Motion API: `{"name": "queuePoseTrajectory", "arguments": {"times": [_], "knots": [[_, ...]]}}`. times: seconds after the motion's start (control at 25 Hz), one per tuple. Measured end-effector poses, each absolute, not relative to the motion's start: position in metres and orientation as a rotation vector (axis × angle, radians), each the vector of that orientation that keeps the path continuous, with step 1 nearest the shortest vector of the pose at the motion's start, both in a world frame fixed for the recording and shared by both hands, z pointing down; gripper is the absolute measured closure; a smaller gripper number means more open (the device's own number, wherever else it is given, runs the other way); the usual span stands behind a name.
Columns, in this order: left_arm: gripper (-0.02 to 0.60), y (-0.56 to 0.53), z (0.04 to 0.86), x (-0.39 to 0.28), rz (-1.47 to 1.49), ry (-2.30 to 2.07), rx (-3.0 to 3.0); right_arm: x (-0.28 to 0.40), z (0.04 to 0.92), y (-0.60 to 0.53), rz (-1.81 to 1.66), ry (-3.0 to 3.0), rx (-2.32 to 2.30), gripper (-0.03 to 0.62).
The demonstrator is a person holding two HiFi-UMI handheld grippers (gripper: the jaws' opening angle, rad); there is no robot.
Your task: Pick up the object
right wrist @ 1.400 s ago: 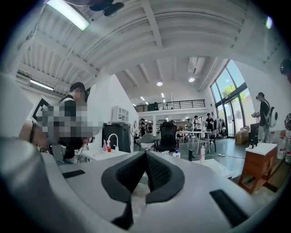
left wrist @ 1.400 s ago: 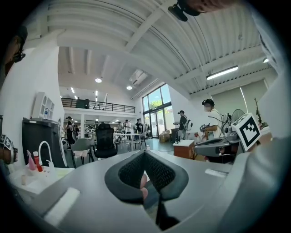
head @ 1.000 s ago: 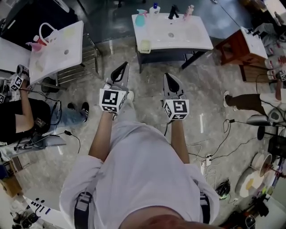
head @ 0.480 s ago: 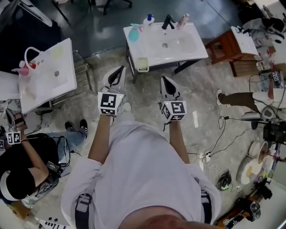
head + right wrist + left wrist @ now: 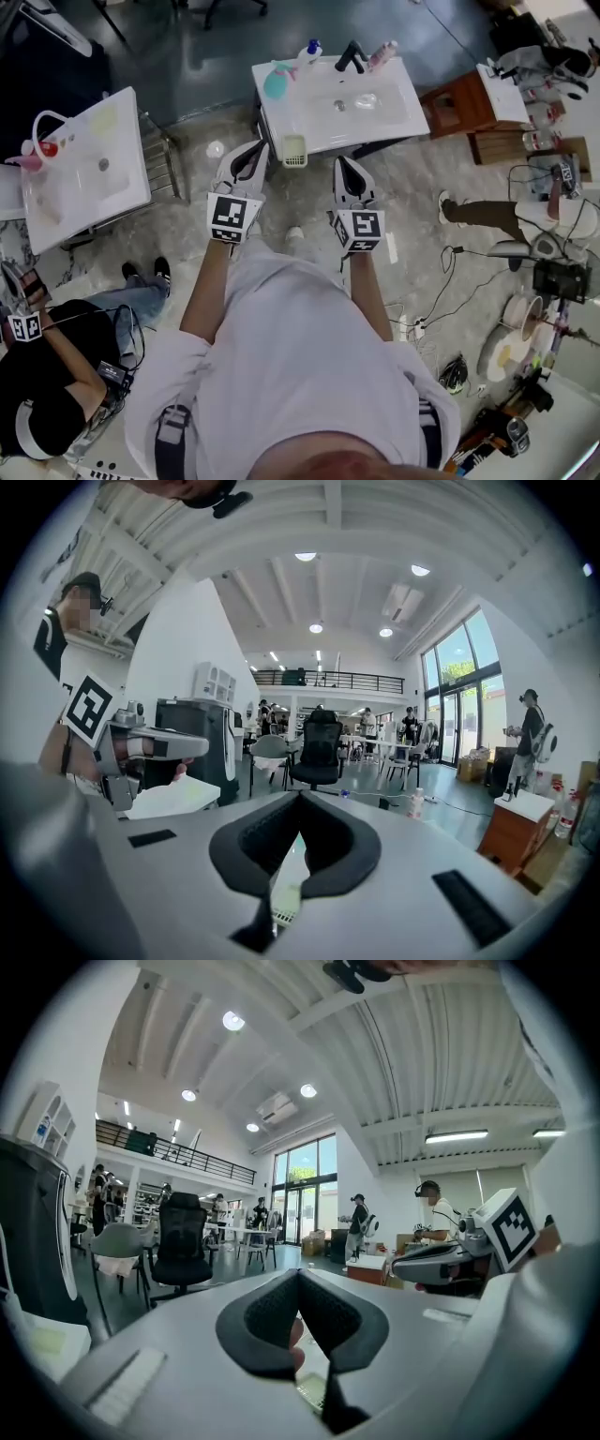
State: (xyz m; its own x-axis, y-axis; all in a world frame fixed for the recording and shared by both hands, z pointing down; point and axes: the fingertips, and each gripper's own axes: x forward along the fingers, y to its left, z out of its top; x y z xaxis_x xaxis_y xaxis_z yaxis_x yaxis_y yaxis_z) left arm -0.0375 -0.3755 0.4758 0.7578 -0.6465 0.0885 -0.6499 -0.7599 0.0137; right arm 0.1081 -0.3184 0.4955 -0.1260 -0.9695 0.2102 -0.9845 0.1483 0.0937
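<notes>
A white sink basin (image 5: 394, 105) stands on a dark frame just ahead of me. On its back edge are a teal spray bottle (image 5: 275, 82), a white bottle with a blue cap (image 5: 309, 52), a black tap (image 5: 352, 54) and a pink bottle (image 5: 380, 56). A clear item (image 5: 364, 99) lies in the bowl. A pale small basket (image 5: 294, 150) hangs at the front left corner. My left gripper (image 5: 257, 150) (image 5: 299, 1279) and right gripper (image 5: 339, 165) (image 5: 300, 799) are held side by side short of the sink, both shut and empty.
A second white basin (image 5: 84, 178) with a pink item stands to the left. A brown wooden stool (image 5: 464, 103) is at the right of the sink. A seated person (image 5: 47, 394) is at lower left, another person's leg (image 5: 478, 211) at right. Cables (image 5: 441, 281) lie on the floor.
The sink has come closer to the two grippers as the person walks toward it. Both grippers stay shut and side by side.
</notes>
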Motion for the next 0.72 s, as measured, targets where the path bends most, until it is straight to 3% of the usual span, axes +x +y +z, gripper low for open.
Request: {"name": "queuePoseTrajectory", "arguments": {"times": [0.24,0.72], "knots": [[0.584,-0.382,0.475,-0.033,0.158,-1.158,2.878,0.124,0.495,-0.337,0.142,-2.288,1.953,0.587],[0.584,-0.384,0.482,-0.035,0.256,-1.345,2.794,0.147,0.551,-0.366,0.437,-2.414,1.829,0.382]]}}
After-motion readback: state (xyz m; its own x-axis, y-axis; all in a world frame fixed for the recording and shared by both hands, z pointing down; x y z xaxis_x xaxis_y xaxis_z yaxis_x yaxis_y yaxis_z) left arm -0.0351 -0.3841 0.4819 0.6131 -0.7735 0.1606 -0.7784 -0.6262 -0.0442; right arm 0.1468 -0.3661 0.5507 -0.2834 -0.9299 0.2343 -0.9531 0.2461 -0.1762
